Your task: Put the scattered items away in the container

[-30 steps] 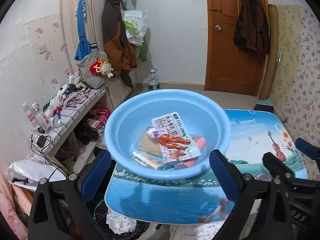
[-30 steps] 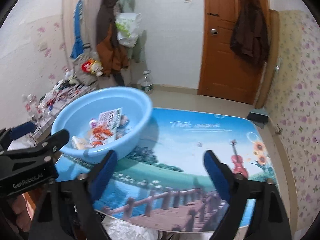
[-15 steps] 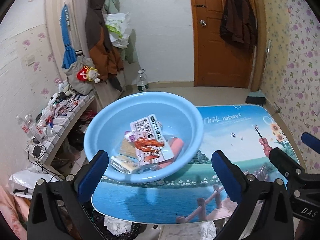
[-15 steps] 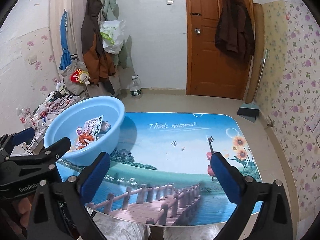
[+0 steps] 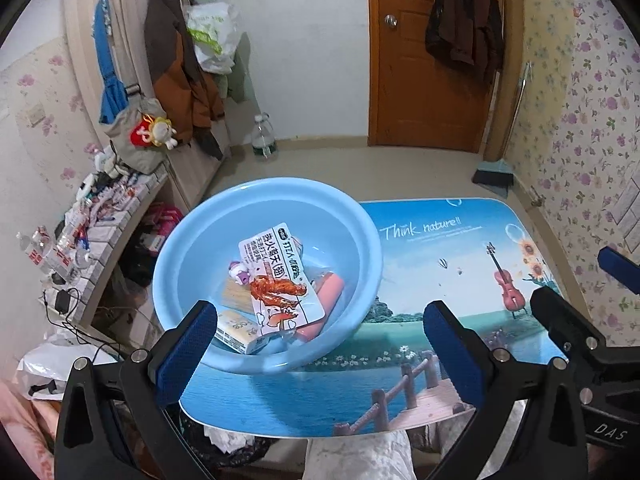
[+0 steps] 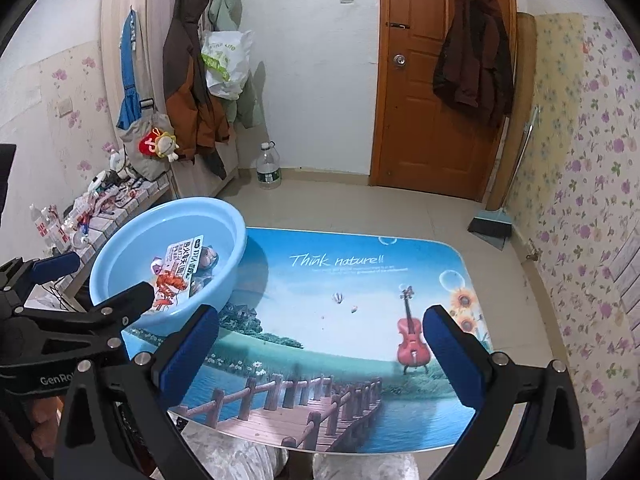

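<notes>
step: looks like wrap-up. All the loose items I can see sit in the blue basin (image 5: 362, 240); the table (image 6: 360, 280) shows nothing left to pick.
items: snack packet (image 5: 276, 276) on top, leaning across a sausage (image 5: 330, 290); small carton (image 5: 238, 330) at the near wall, small purple toy (image 5: 240, 272) to the left.
basin: far-left part of the table, close to its left edge.
left gripper (image 5: 320, 352): jaws wide, nothing between the pads, hovering near side of basin.
right gripper (image 6: 320, 352): jaws have just been opening, now spread wide and empty, over the near middle of the table.
next: scan for strays; if none, back both grippers off toward me.
room: right and centre of the table bare, plenty of clearance there.
edges: basin near the left table edge, cluttered shelf (image 5: 120, 216) just beyond; avoid nudging the basin leftward.
</notes>
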A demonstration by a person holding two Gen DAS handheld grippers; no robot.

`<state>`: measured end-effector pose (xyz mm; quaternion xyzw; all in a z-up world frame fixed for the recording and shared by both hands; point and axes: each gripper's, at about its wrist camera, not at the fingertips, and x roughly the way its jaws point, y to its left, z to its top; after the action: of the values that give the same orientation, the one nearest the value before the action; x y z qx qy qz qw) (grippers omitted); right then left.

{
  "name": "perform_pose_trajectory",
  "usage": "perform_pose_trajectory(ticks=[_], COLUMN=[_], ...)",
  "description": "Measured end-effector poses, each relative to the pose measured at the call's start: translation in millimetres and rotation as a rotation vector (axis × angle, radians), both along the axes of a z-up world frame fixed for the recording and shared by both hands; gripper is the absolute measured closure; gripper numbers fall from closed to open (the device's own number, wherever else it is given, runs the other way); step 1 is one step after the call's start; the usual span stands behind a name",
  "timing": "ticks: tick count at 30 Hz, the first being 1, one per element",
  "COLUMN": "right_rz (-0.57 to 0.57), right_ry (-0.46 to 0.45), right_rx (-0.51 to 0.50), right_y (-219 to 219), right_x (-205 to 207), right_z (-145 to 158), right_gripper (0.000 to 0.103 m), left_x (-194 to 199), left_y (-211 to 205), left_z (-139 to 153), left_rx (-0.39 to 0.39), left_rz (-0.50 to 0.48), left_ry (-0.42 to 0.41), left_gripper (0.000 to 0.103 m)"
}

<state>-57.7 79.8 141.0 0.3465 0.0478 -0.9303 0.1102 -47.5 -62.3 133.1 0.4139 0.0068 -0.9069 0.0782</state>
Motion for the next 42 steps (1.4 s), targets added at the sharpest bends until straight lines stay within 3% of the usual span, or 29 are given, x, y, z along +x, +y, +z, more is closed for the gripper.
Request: perform_pose_trajectory(ticks=[5, 8, 15, 21, 42], right_rz=[0.006, 0.03, 0.008, -0.02, -0.052], right_ry=[0.0, -0.033, -0.086, -0.133, -0.142], right_rx=[0.041, 0.017, 0.029, 0.012, 0.001], right_y=[-8.2, -10.7, -11.1, 1.4, 14.9], right_x=[-9.6, -16.0, -27.3, -33.8, -30.3], right_z=[20.4, 28.4, 36.9, 37.9, 33.8], right_gripper=[0.001, 0.0, 0.0, 0.0, 0.0], left_x=[-11.5, -20.4, -32.8, -42.0, -40.1], left_y=[-5.6, -10.0, -5.2, 2.4, 15.4], left_z=[13.5, 17.5, 26.8, 25.2, 23.4], left_rx=[-0.001, 0.029, 0.002, 0.041, 0.017], left_rz=[0.002, 0.002, -0.002, -0.017, -0.024], left_ry=[-0.007, -0.046, -0.073, -0.115, -0.111], left_gripper=[0.0, 0.0, 0.0, 0.0, 0.0])
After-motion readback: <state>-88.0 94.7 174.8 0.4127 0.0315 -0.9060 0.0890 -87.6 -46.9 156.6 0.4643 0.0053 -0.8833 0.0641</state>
